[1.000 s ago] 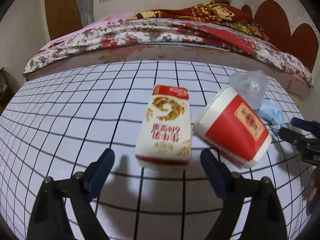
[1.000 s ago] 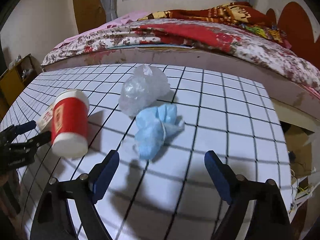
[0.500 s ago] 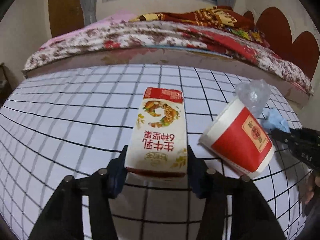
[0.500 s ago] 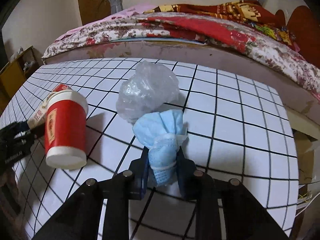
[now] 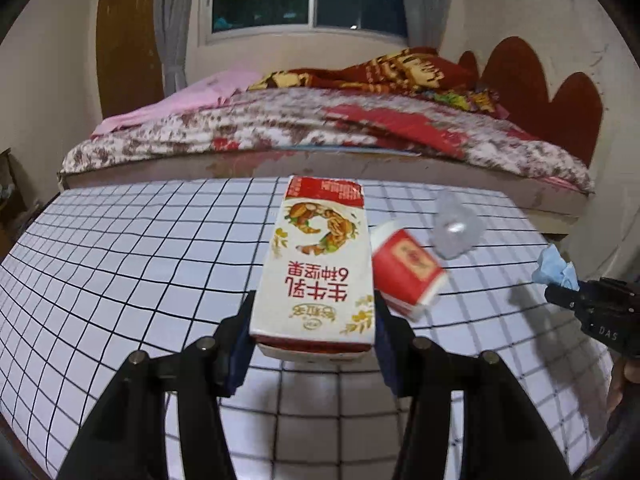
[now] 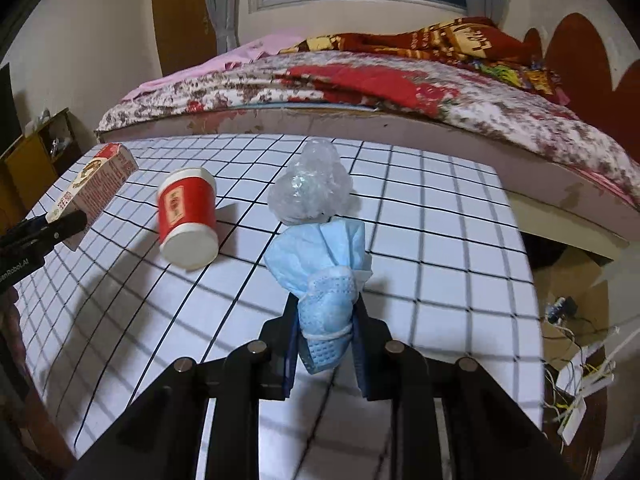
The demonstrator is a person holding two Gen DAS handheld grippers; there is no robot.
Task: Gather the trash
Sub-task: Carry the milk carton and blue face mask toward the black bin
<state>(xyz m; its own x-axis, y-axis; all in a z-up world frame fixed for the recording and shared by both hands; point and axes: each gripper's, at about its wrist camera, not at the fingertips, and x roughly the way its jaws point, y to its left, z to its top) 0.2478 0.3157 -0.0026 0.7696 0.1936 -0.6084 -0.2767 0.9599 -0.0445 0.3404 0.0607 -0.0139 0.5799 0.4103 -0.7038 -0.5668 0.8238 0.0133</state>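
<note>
Trash is now in both my grips: left fingers [image 5: 240,340] just clamped the milk carton [image 5: 320,268] at lower centre, right fingers [image 6: 362,344] pinched the blue mask [image 6: 324,276], both lifted off the bench [image 6: 440,240]; cup [image 6: 186,216] and plastic wad [image 6: 310,192] remain.

The milk carton [image 5: 316,268] hides part of the red paper cup [image 5: 404,268], itself motion-blurred; the carton's underside cannot be seen. At three o'clock the blue mask [image 5: 554,270] shows only its tip. The bed [image 6: 400,92] is cut off at two o'clock
</note>
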